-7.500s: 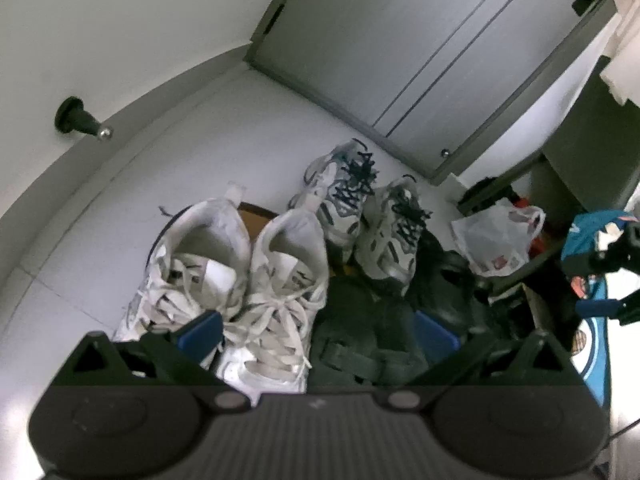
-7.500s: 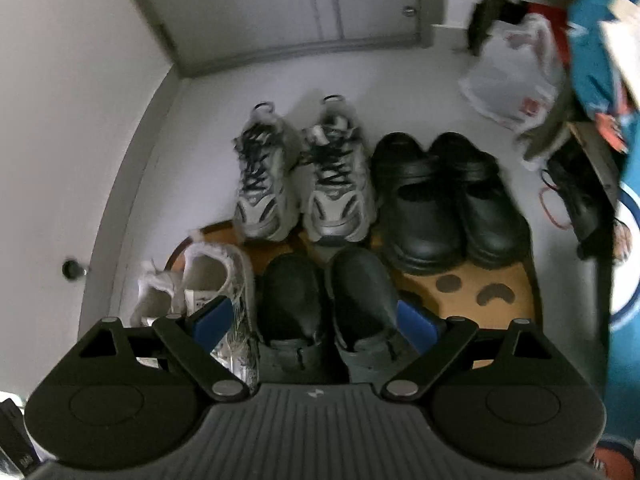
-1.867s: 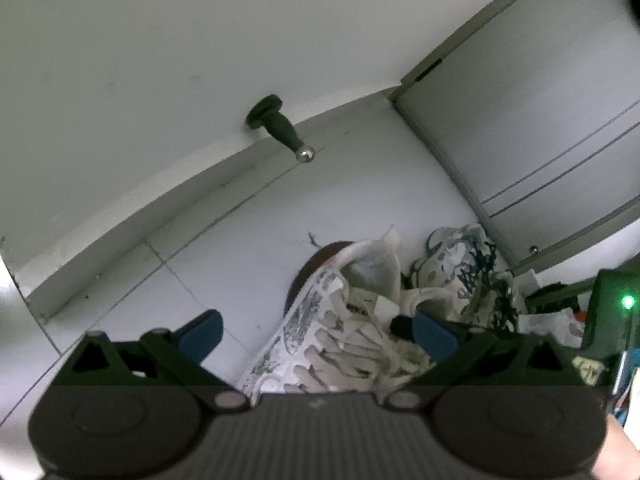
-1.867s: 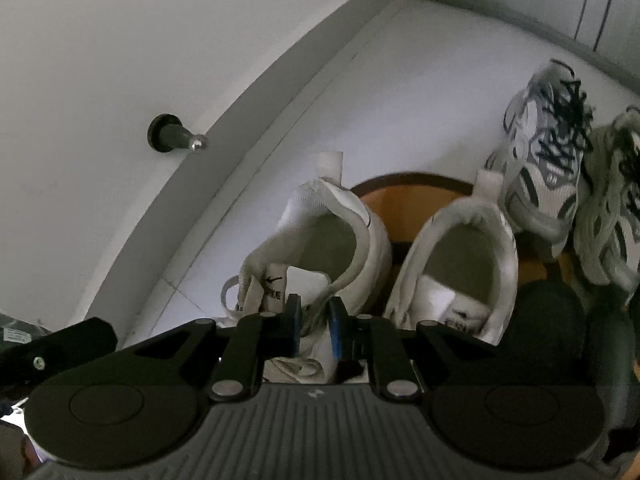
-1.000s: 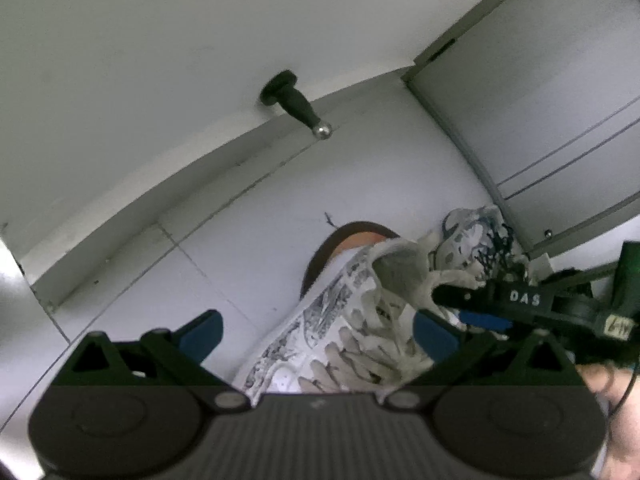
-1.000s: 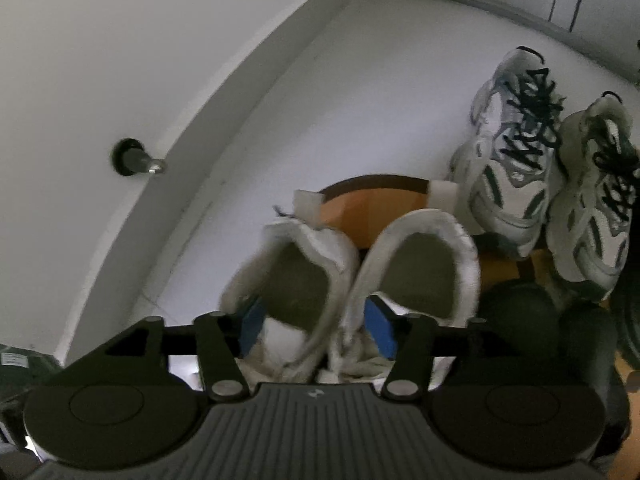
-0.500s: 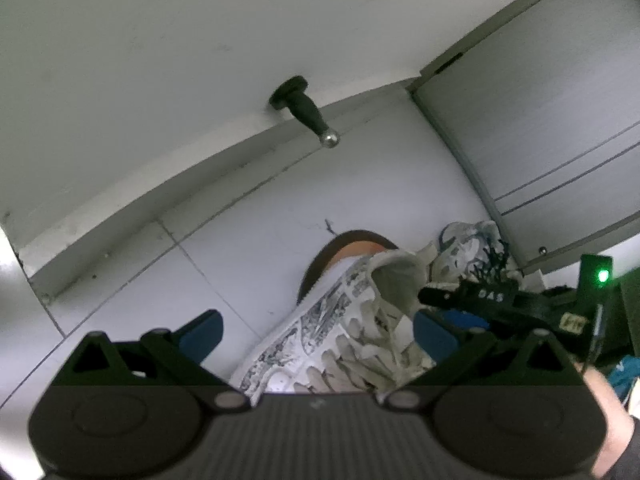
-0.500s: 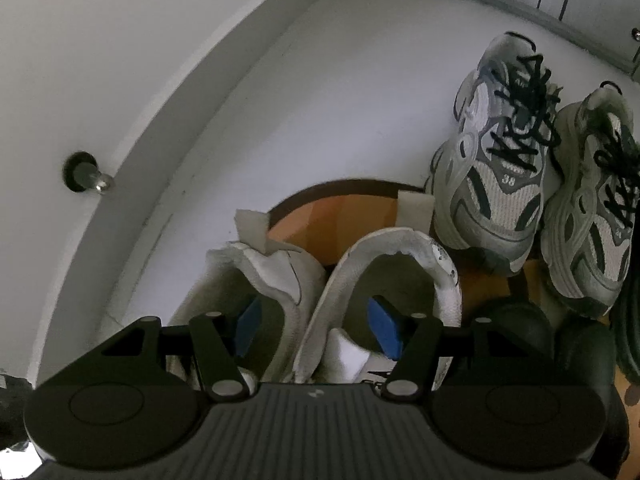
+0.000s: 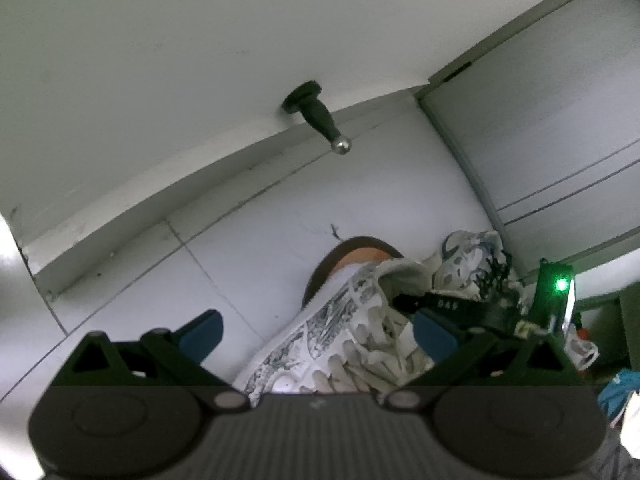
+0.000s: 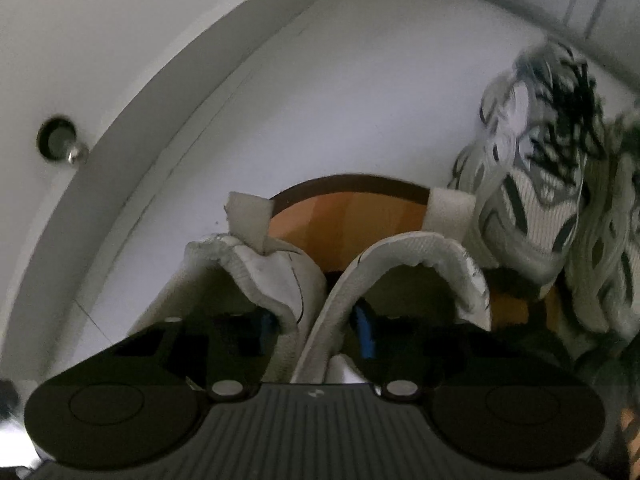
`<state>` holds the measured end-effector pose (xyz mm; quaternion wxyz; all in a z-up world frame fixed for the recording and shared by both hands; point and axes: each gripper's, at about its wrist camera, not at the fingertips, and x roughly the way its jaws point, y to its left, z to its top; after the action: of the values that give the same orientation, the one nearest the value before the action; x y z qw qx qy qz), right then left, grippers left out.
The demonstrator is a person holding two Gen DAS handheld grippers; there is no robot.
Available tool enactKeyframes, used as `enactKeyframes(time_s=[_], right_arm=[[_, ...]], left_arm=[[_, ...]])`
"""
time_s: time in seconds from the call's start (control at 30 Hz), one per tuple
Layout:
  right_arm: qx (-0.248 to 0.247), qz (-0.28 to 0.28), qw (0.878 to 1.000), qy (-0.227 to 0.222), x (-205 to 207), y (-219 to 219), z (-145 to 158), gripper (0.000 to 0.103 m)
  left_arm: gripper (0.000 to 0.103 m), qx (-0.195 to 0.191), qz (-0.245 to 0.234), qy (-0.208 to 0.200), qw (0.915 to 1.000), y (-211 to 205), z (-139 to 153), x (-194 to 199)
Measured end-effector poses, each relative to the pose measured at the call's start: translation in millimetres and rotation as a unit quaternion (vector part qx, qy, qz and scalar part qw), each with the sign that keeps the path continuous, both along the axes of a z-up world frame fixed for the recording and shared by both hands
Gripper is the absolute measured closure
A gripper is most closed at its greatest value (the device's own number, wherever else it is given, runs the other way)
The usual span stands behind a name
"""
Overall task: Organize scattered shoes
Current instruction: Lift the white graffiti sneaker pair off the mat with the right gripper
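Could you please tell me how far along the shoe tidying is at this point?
Done: the grey sneakers stand paired beyond the mat. In hand: the right tongs, just closing, pinch the white sneakers' inner collars together; the left tongs are open. Left: setting that pair down.

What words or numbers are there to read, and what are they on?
"DAS": white letters on the black arm of the right tongs, left wrist view.
Small white mark on the grey tongs body: a logo, not letters.
White sneakers and grey sneakers: nothing readable, blurred.
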<state>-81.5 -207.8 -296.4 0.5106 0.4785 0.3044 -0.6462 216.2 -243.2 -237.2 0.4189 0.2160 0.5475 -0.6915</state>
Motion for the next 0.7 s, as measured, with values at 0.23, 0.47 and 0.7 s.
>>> enactKeyframes(time_s=[0.23,0.47,0.7], right_arm=[[-0.031,0.030,0.999,0.010,4.9,0.7,12.1,0.070],[-0.087,0.051,0.994,0.039,6.5,-14.9,38.6,0.072],[-0.116,0.063,0.988,0.075,-9.5,-42.2,52.6,0.073]], left_arm=[[0.001,0.007,0.007,0.005,0.9999,-1.2,-3.2,3.2],[0.001,0.006,0.021,0.004,0.9998,-1.9,-3.1,10.0],[0.001,0.007,0.020,0.007,0.9998,-1.1,-3.5,9.1]])
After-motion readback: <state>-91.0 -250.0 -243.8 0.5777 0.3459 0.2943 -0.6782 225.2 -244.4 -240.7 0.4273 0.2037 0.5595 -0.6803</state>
